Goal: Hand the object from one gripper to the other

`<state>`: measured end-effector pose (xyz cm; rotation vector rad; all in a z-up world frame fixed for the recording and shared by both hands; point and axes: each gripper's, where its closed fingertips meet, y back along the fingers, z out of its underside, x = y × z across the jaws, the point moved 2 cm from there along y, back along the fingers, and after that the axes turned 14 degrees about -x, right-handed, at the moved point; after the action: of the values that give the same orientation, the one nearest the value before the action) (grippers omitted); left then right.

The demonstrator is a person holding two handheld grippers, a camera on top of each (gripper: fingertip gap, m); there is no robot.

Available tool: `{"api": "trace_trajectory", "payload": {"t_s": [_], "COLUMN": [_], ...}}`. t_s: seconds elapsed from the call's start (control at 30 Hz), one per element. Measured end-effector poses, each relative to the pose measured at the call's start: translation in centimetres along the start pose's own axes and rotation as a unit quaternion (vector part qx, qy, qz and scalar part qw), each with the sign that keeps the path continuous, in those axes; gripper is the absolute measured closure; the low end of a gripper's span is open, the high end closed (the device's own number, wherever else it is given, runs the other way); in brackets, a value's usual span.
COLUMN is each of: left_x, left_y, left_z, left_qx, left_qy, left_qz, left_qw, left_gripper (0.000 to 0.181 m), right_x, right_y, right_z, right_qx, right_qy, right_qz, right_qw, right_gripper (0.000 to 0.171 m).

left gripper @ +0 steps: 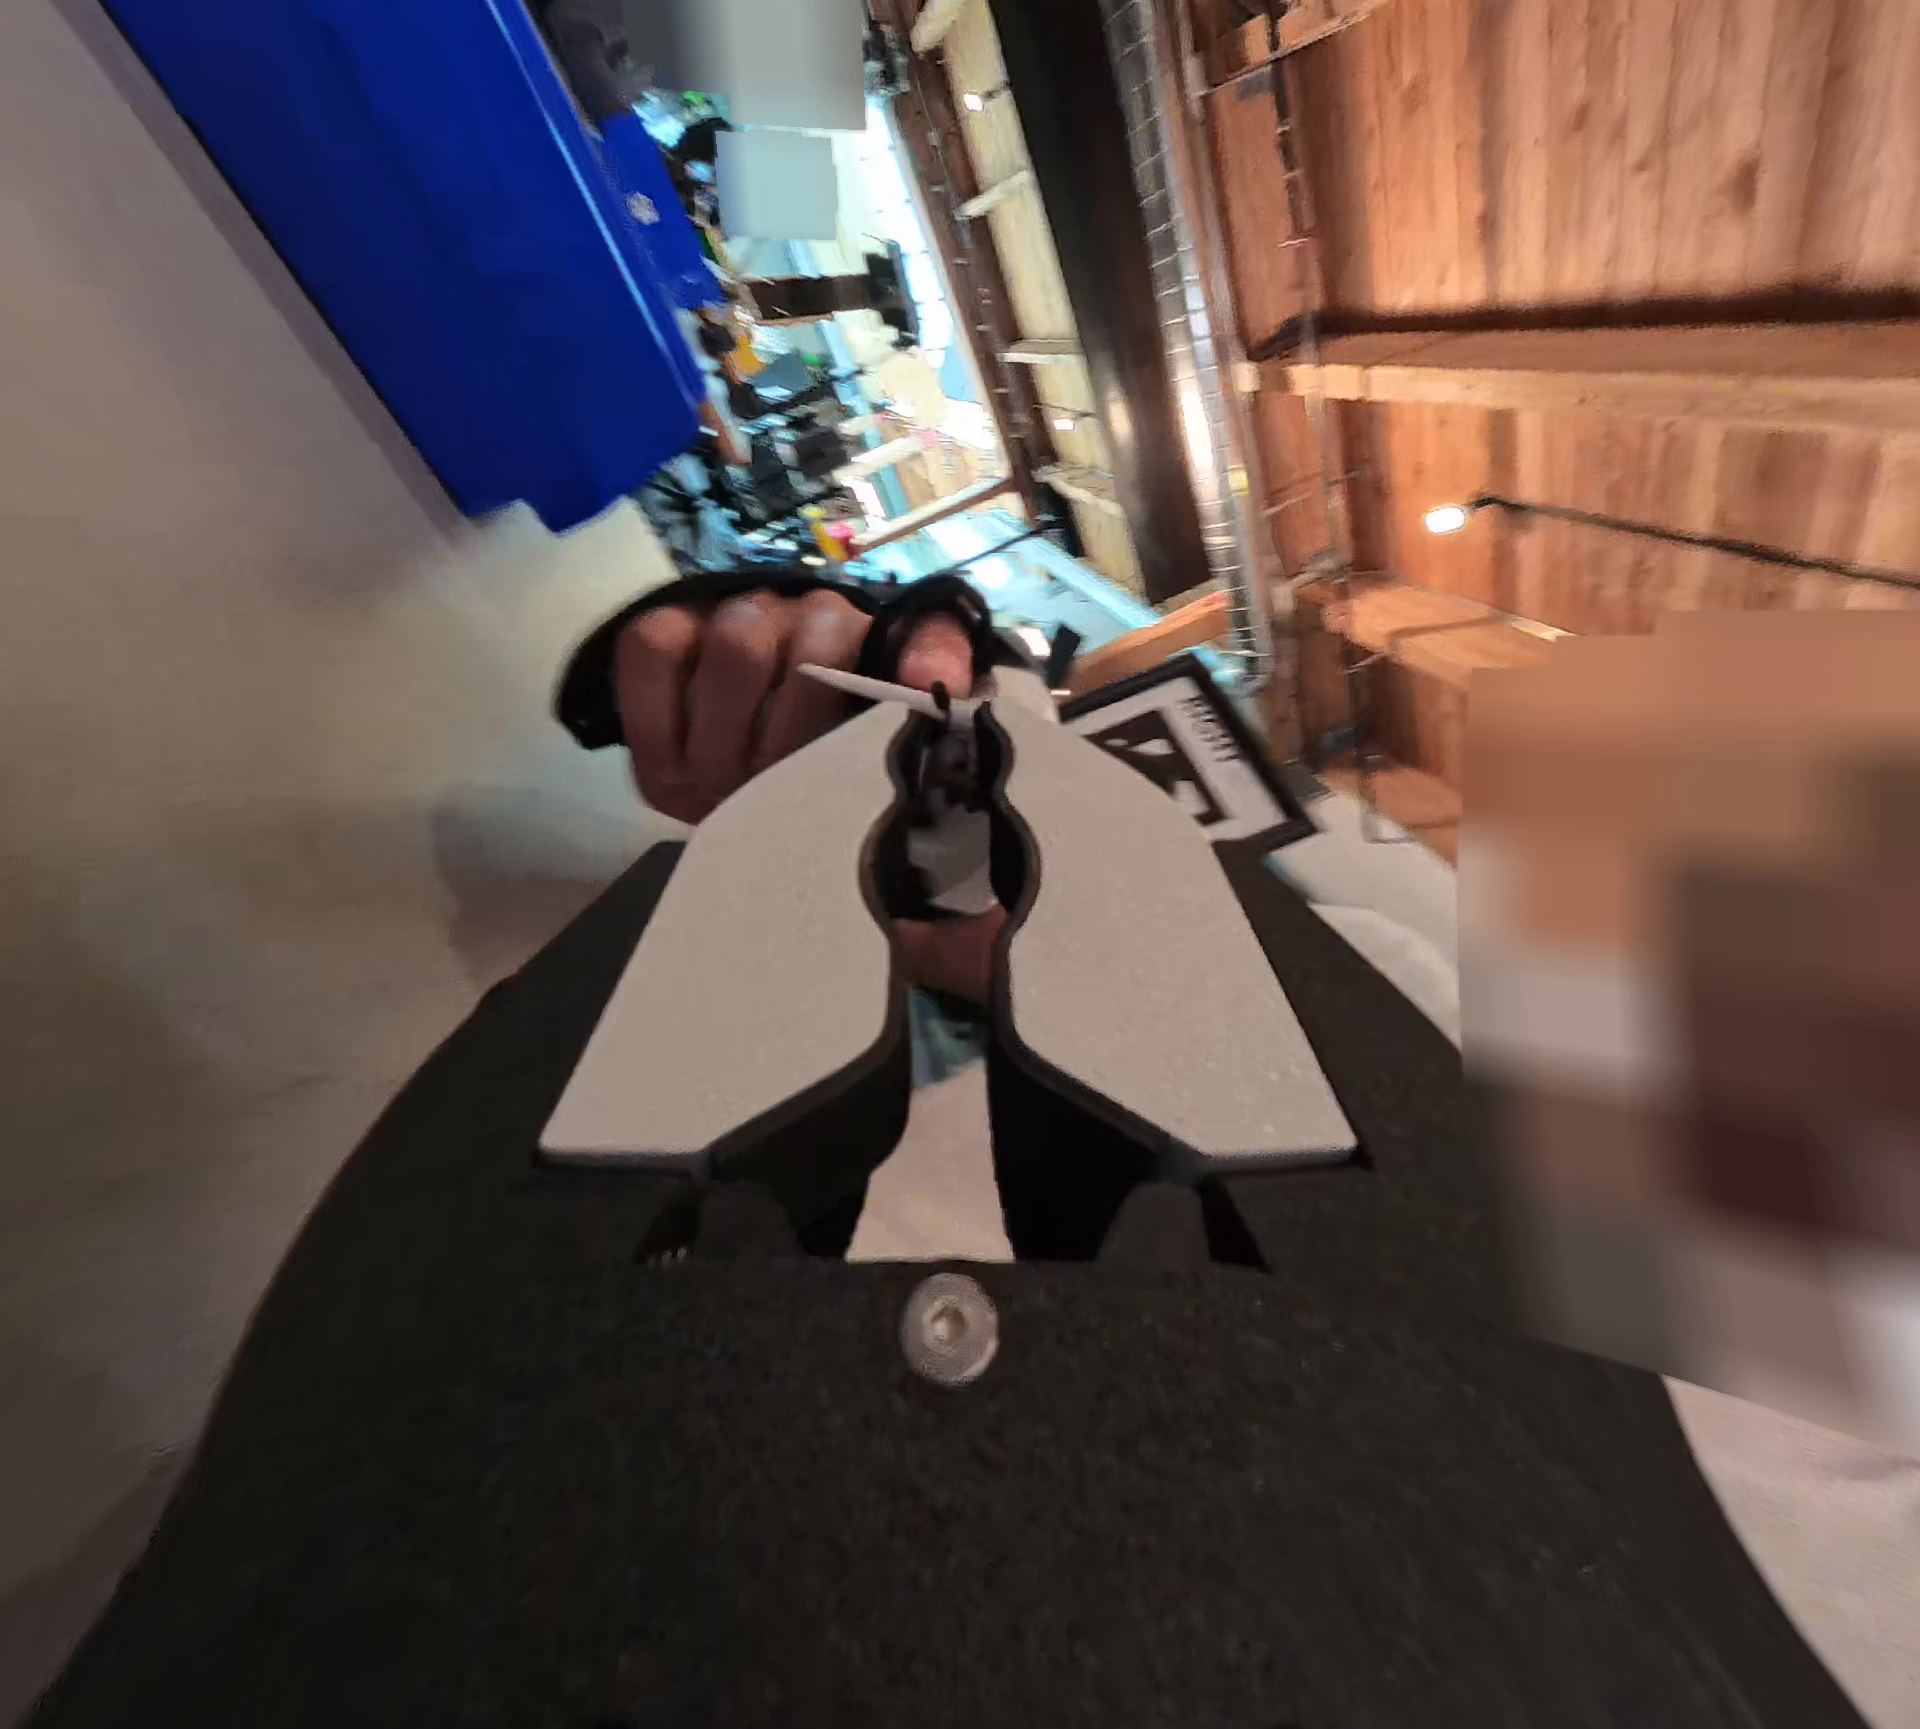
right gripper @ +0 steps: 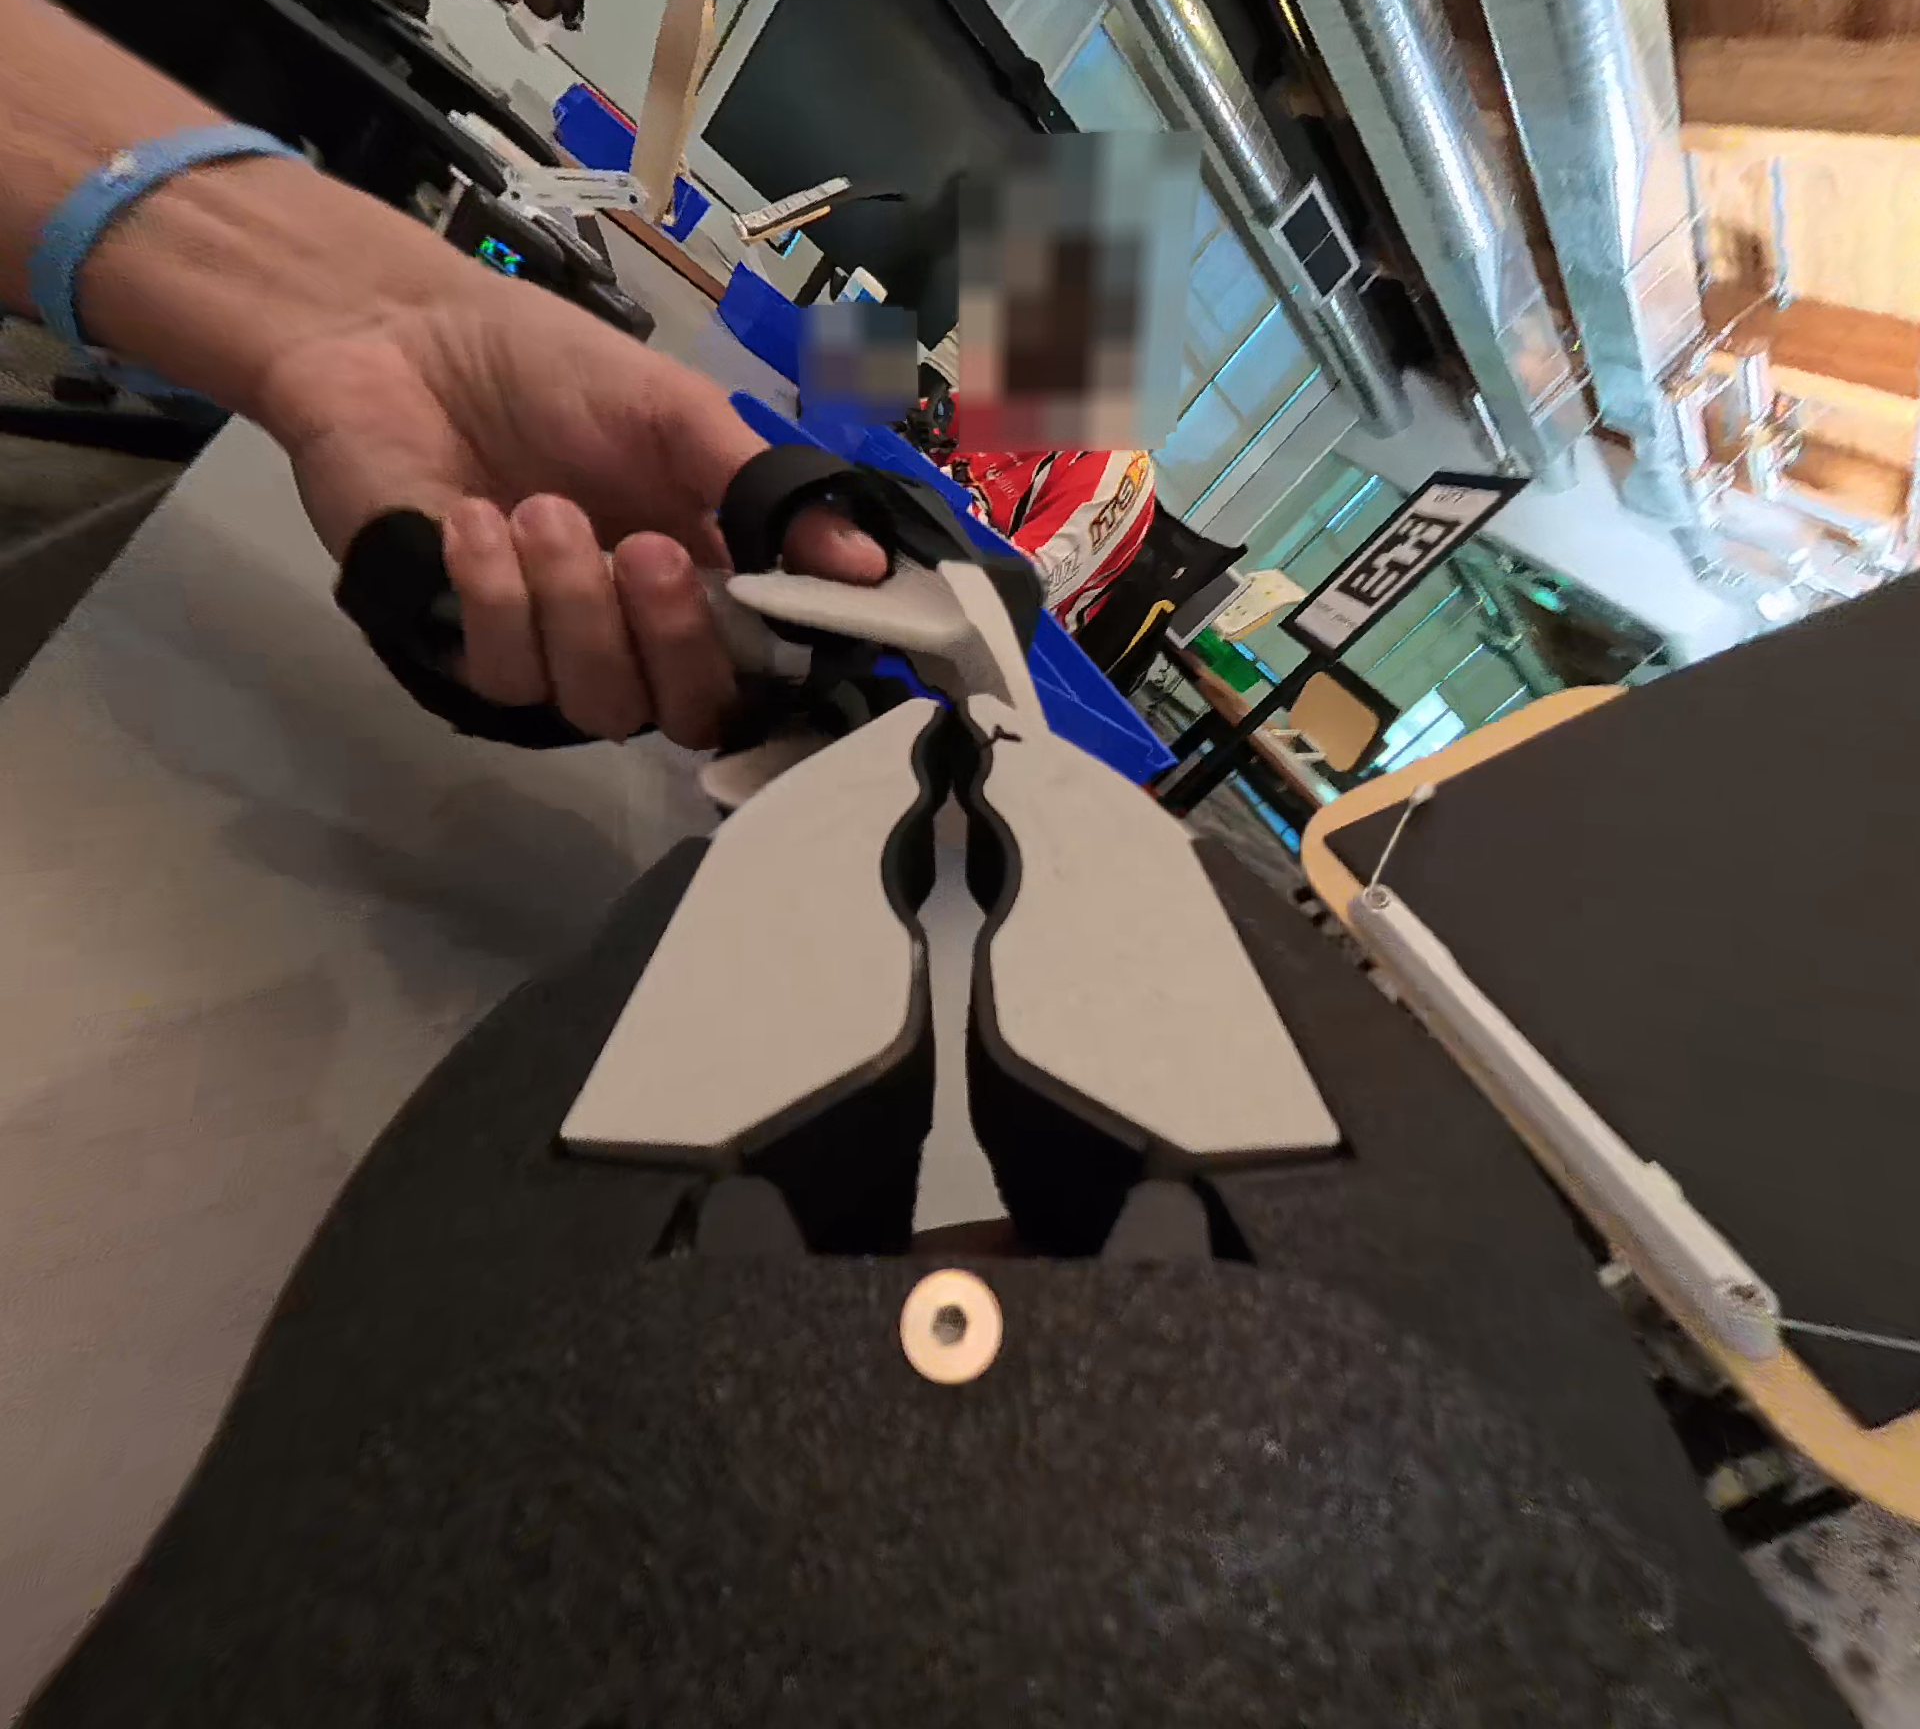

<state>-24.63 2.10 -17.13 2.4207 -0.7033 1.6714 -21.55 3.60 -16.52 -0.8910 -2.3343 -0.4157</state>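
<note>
A small black object (left gripper: pixel 948 770) with a thin wire end sits at the tips of both grippers, which meet tip to tip above the table. My left gripper (left gripper: pixel 945 723) is nearly shut with the object's dark body between its jaws. My right gripper (right gripper: pixel 948 729) is shut, and the thin black wire (right gripper: pixel 995 734) sticks out at its tips. In the left wrist view the right gripper (left gripper: pixel 966 700) shows edge-on, held by a hand (left gripper: pixel 727 692). In the right wrist view the left gripper (right gripper: pixel 997 692) is held by a hand (right gripper: pixel 499 432) with a blue wristband.
A white table (left gripper: pixel 156 640) lies below, with a blue bin (left gripper: pixel 364 121) at its far side. More blue bins (right gripper: pixel 1081 692) stand behind the grippers. A black board with a wooden rim (right gripper: pixel 1662 900) is close on the right. People and desks are in the background. My two grippers' fingertips are within a few centimetres of each other.
</note>
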Motion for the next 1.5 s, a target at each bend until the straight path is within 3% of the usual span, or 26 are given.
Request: {"api": "trace_trajectory", "payload": {"t_s": [0.07,0.17,0.27,0.37,0.5,0.67,0.93,1.1,1.13,1.17,1.27,1.33,1.4,1.5], "left_x": [-0.6,-0.3,0.7,1.1,-0.7,-1.6,-1.8,-1.4,-1.3,-1.2,-0.9,-0.4,0.8,2.8], "left_y": [1.0,2.5,2.1,-0.2,-1.5,-1.9,-0.8,0.0,0.3,0.8,2.5,3.5,4.3,4.3], "left_z": [-0.8,-1.6,-1.4,-0.2,1.0,1.3,0.7,0.3,0.0,-0.3,-1.2,-1.7,-2.3,-2.6], "left_qx": [0.012,0.016,-0.027,-0.085,-0.138,-0.144,-0.134,-0.129,-0.123,-0.12,-0.094,-0.06,-0.007,0.064], "left_qy": [-0.048,-0.153,-0.297,-0.391,-0.408,-0.416,-0.428,-0.429,-0.43,-0.432,-0.425,-0.403,-0.384,-0.355], "left_qz": [-0.081,-0.209,-0.355,-0.428,-0.479,-0.492,-0.545,-0.547,-0.555,-0.562,-0.561,-0.526,-0.467,-0.347], "left_qw": [0.996,0.966,0.886,0.81,0.765,0.751,0.708,0.707,0.701,0.695,0.705,0.747,0.797,0.866], "left_gripper": [0.154,0.149,0.148,0.153,0.153,0.154,0.181,0.181,0.181,0.181,0.181,0.181,0.181,0.181], "right_x": [0.4,1.1,1.9,2.3,2.3,1.9,1.7,1.7,1.5,1.1,1.0,1.5,2.3,3.6], "right_y": [-0.1,-0.9,-1.6,-2.1,-2.2,-2.5,-2.6,-2.7,-2.8,-2.9,-2.3,-2.0,-1.8,-1.8], "right_z": [0.5,2.8,5.2,6.9,6.9,6.7,7.2,6.8,6.6,6.0,3.5,2.9,3.3,3.8], "right_qx": [-0.018,-0.092,-0.179,-0.27,-0.335,-0.364,-0.367,-0.328,-0.309,-0.278,-0.181,-0.135,-0.094,-0.007], "right_qy": [-0.032,-0.061,-0.051,0.03,0.154,0.202,0.21,0.193,0.179,0.156,0.017,-0.134,-0.304,-0.537], "right_qz": [-0.018,-0.027,-0.001,0.055,0.126,0.144,0.144,0.152,0.148,0.131,0.081,0.015,-0.054,-0.167], "right_qw": [0.999,0.994,0.982,0.961,0.921,0.898,0.895,0.912,0.922,0.938,0.98,0.982,0.946,0.827], "right_gripper": [0.171,0.171,0.171,0.171,0.171,0.171,0.171,0.169,0.162,0.143,0.12,0.112,0.113,0.117]}}
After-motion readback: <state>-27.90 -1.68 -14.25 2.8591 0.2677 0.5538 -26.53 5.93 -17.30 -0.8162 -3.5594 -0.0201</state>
